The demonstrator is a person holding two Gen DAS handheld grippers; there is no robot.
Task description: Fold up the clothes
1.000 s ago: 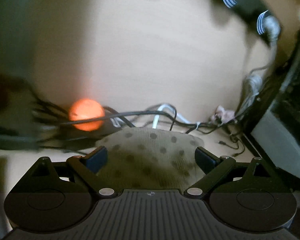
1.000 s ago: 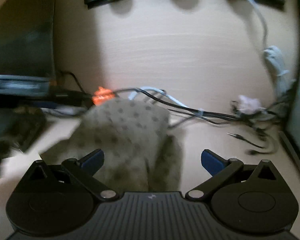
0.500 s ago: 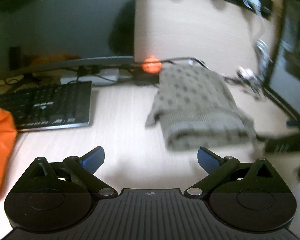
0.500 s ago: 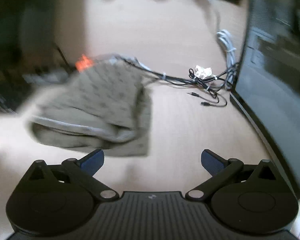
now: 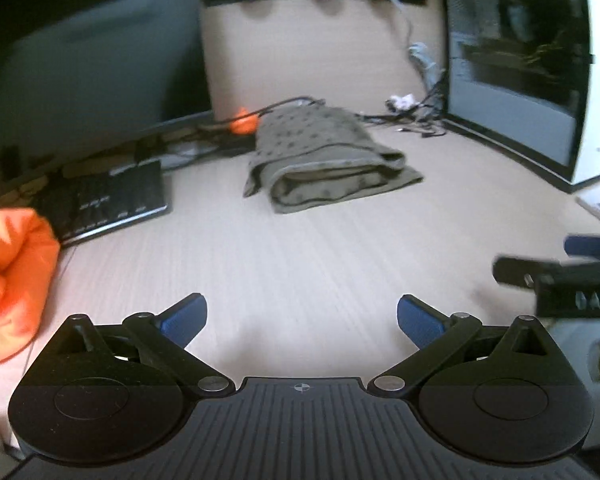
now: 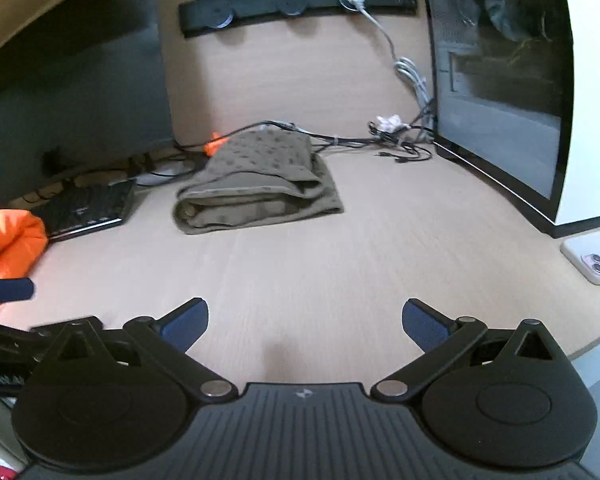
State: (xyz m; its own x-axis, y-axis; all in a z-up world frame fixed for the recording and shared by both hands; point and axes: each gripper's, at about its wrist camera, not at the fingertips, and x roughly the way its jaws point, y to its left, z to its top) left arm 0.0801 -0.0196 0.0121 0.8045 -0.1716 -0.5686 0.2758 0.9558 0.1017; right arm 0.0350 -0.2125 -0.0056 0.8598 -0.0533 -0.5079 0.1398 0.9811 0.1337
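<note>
Both hand-held grippers, left [image 5: 302,318] and right [image 6: 305,320], have backed away with jaws apart, leaving the folded dotted olive garment [image 6: 256,184] on the counter [image 6: 340,264], apparently finished.

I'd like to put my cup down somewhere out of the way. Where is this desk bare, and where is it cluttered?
The widest bare stretch of desk lies between the folded spotted garment and the two open grippers. Another bare patch runs from the garment's right to the computer case and phone. It is crowded at the back with cables, and at left with the keyboard and orange cloth.
</note>
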